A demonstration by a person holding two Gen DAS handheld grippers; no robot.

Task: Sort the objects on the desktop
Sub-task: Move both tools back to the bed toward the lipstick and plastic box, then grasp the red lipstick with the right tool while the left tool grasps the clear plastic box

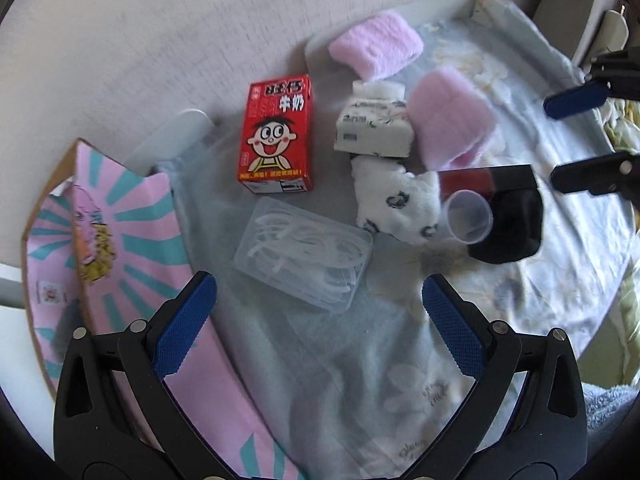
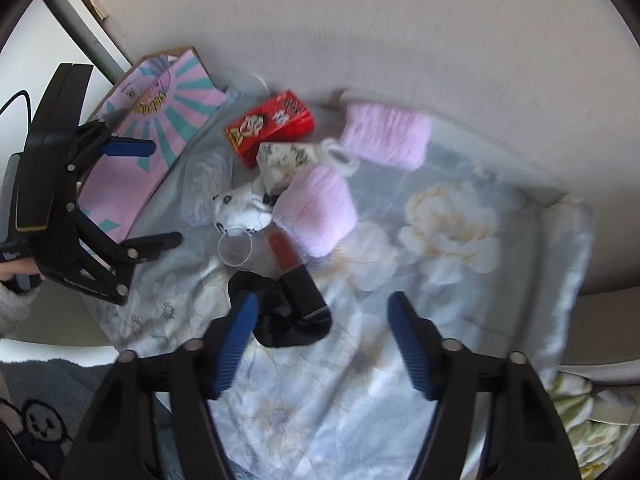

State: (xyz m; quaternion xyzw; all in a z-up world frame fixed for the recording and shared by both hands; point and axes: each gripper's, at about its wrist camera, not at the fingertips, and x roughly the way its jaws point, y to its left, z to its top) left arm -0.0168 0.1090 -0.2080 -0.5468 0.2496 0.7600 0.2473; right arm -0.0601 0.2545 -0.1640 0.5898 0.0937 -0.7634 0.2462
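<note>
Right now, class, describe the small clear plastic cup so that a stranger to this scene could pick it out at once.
Start at the floral cloth covering the desk. Find the black sock beside the white patterned sock. The clear plastic cup lies on its side between them, open mouth showing; it is the only see-through round thing there, unlike the flat clear box.

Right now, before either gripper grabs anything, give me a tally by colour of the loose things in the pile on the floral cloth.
Pink: 2, fluffy pink rolls
White: 2, tissue pack, white patterned sock
Red: 2, red milk carton, red-and-black box
Clear: 2, clear plastic case, clear cup
Black: 1, black sock
Total: 9
</note>
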